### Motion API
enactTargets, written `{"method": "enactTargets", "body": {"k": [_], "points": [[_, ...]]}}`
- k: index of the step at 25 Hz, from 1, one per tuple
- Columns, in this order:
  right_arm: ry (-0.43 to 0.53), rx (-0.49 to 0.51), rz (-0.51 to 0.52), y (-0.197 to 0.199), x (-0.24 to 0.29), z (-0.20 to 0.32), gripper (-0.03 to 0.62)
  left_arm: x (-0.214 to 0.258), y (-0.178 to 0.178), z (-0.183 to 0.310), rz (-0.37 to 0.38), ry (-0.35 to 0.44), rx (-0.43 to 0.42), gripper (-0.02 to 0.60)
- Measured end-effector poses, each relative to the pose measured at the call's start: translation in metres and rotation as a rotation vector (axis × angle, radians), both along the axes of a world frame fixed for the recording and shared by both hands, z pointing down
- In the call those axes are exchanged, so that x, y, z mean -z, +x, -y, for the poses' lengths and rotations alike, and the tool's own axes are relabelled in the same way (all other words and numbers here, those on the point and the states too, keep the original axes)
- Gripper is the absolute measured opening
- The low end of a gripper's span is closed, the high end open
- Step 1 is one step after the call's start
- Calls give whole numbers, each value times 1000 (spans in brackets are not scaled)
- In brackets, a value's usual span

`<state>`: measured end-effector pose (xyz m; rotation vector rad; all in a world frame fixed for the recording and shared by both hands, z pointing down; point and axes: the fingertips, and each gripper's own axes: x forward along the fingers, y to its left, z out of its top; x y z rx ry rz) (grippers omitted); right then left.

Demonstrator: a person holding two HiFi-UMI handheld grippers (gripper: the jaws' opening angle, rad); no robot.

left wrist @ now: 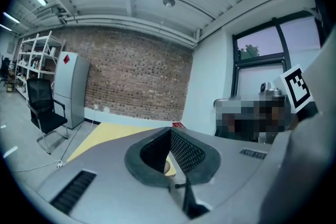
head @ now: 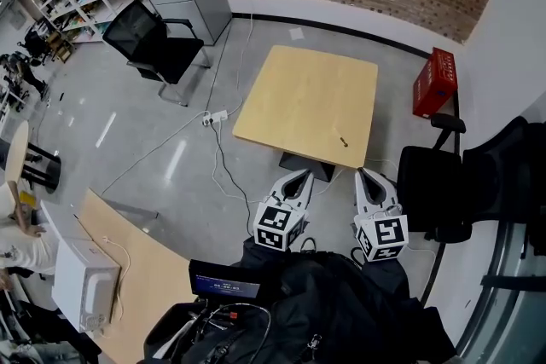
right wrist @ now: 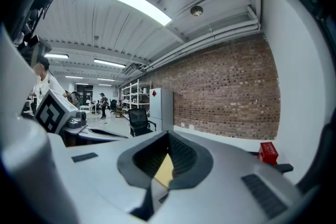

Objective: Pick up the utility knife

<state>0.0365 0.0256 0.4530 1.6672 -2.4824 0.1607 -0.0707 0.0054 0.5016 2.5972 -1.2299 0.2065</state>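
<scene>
The utility knife (head: pixel 344 141) is a small dark object lying near the front right edge of the square light-wood table (head: pixel 299 89). Both grippers are held below that edge, off the table and well short of the knife. My left gripper (head: pixel 300 173) points at the table's front edge, jaws shut with nothing between them. My right gripper (head: pixel 365 173) sits just right of it, almost straight below the knife, also shut and empty. In the left gripper view the left gripper (left wrist: pixel 169 131) shows pads meeting, the table beyond. The right gripper (right wrist: pixel 168 135) looks the same in its own view.
A black office chair (head: pixel 153 43) stands far left and another black chair (head: pixel 439 183) is close on the right. A red crate (head: pixel 434 81) sits by the wall. A power strip (head: pixel 215 117) with cables lies left of the table. A white box (head: pixel 85 281) rests on a nearer table.
</scene>
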Motion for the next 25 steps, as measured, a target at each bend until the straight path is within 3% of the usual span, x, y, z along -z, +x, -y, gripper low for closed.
{"method": "enactTargets", "body": {"k": [8,16,25], "points": [[-7,19,-12,-22,-2,12,5,-4,-17,14,-15,-14,6,0],[-38,13,-25,-14,-9,22,5,-12,-6,21,-29,-41,-11,0],[-40,69,-3,-14,-14,53,5,-18,-8,48,-4,-52,43,0]]}}
